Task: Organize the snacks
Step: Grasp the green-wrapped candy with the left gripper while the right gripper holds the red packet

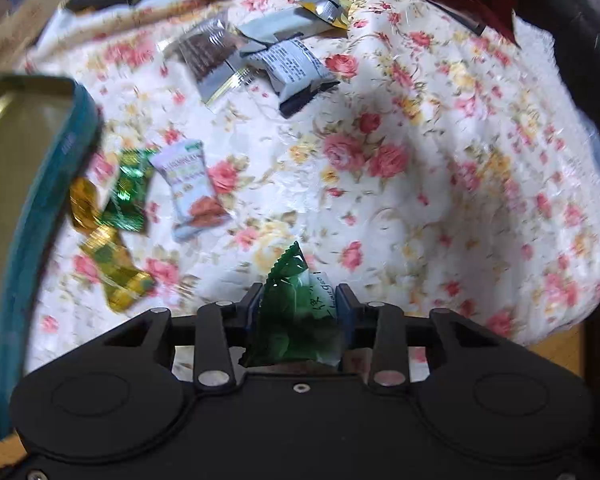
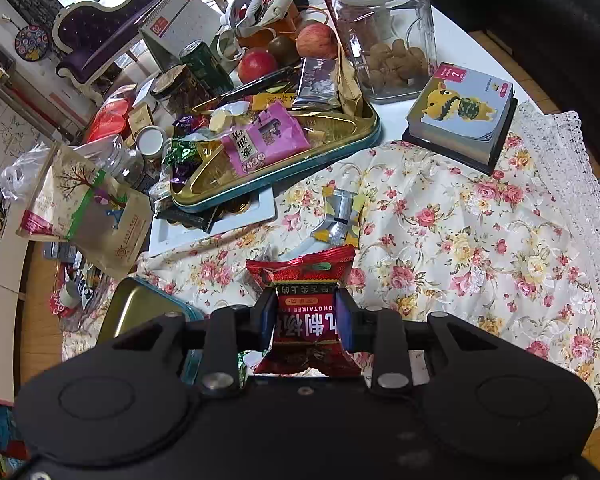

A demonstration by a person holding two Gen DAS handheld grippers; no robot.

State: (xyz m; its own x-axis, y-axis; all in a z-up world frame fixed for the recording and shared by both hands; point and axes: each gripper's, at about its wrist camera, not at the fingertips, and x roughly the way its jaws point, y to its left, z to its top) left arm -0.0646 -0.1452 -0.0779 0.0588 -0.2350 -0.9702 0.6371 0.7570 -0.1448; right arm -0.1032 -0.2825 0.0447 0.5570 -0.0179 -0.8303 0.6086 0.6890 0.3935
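- Snacks in small wrappers lie scattered over the floral cloth (image 1: 420, 184) that covers the tabletop.
- Left tongs (image 1: 300, 300) point steeply down at the cloth, and their blue pads press on a green translucent packet (image 1: 296, 320) from both sides; the packet's pointed top sticks out past the fingertips.
- Right tongs (image 2: 306, 308) are clamped on a red packet (image 2: 306, 284) printed with white characters; it is lifted clear of the cloth.
- Toward the cloth's left edge in the left wrist view, a white packet (image 1: 192, 188) lies beside a green foil sweet (image 1: 130, 192) and two gold foil sweets (image 1: 116, 276), all just beside an open teal tin (image 1: 72, 152) with a gold inside.
- Toward the cloth's far edge, a brown packet (image 1: 210, 54), a grey printed packet (image 1: 292, 64) and a yellow-and-silver packet (image 1: 326, 8) lie close together.
- In the right wrist view, a second teal tin tray (image 2: 364, 136) heaped with sweets and a pink packet (image 2: 264, 136) stands at the cloth's far edge.
- Behind the tray are a glass jar (image 2: 384, 32) and apples (image 2: 316, 40); a small picture book (image 2: 464, 112) sits at the cloth's far right corner.
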